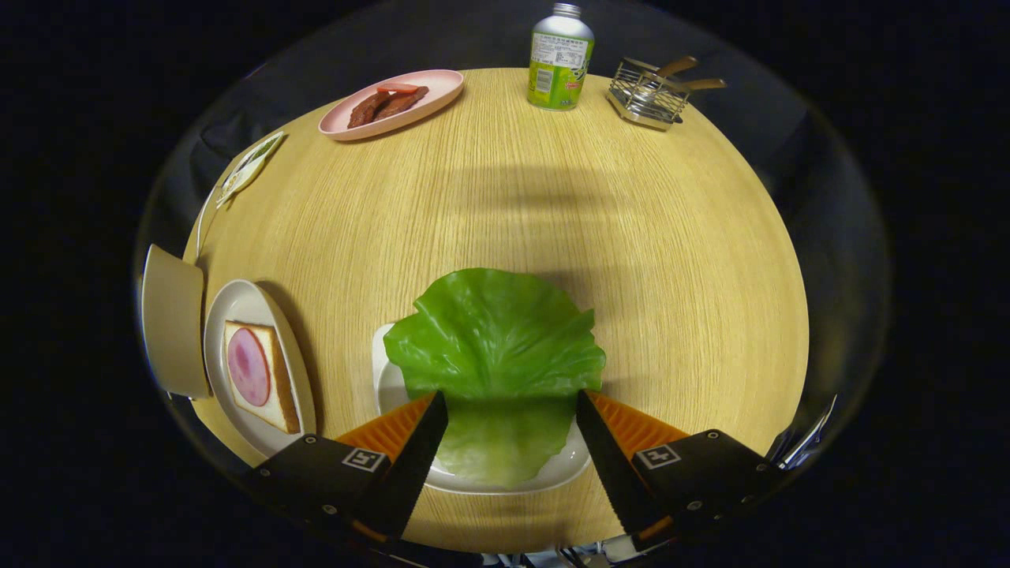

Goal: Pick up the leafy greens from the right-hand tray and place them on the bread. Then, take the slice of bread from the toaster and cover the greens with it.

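Beyond my reach, a pink plate [426,99] is sitting at the wooden table's [505,213] far edge, carrying brown slices [387,105]. A green bottle [559,57] is standing beside a wire rack [649,99] holding wooden-handled utensils [688,73].

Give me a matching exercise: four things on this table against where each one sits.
Things:
1. lettuce leaf
2. bread slice with ham
3. green bottle
4. wire rack

Places:
A. beside the bottle, far across the table
B. between the open gripper's fingers, on a white tray
C. between the pink plate and the rack
D. on a plate beside the leaf's tray

Pairs: 1-B, 2-D, 3-C, 4-A
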